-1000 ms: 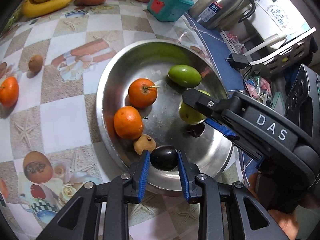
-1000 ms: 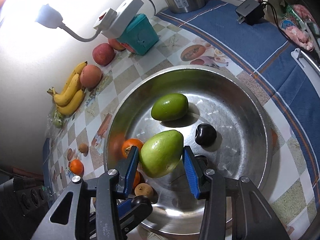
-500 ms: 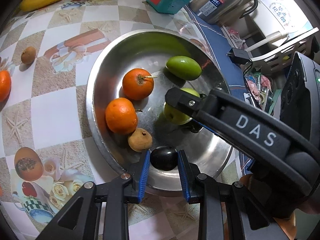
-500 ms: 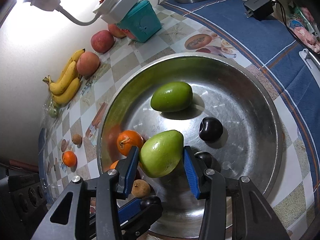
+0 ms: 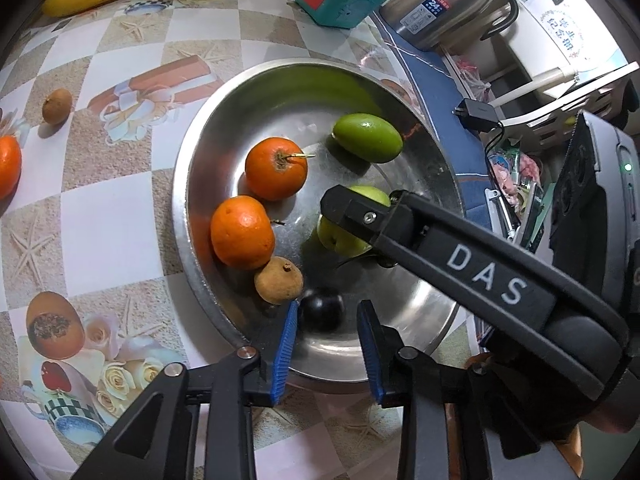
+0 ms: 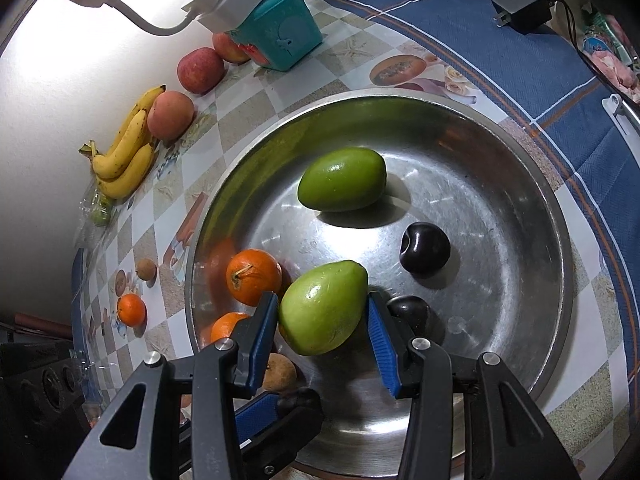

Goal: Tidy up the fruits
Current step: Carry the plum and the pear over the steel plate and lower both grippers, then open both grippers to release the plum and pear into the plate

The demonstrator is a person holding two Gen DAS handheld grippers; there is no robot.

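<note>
A steel bowl (image 5: 192, 200) (image 6: 520, 152) holds two oranges (image 5: 276, 168), a brown longan (image 5: 279, 280), a green mango (image 5: 368, 136) (image 6: 342, 178) and a dark plum (image 6: 425, 250). My left gripper (image 5: 326, 336) is open; a dark plum (image 5: 322, 314) lies loose between its fingers, just inside the bowl's near rim. My right gripper (image 6: 322, 330) is shut on a second green mango (image 6: 324, 306) (image 5: 344, 236), low over the bowl's middle.
On the checked tablecloth outside the bowl lie an orange (image 6: 131, 310), a longan (image 5: 57, 106), bananas (image 6: 126, 160) and peaches (image 6: 170, 115) by the wall. A teal box (image 6: 280, 36), kettle (image 5: 444, 4) and charger (image 6: 522, 6) stand behind.
My left gripper has opened and let go of the dark plum, which now rests in the bowl. My right gripper has moved further in over the bowl with the mango.
</note>
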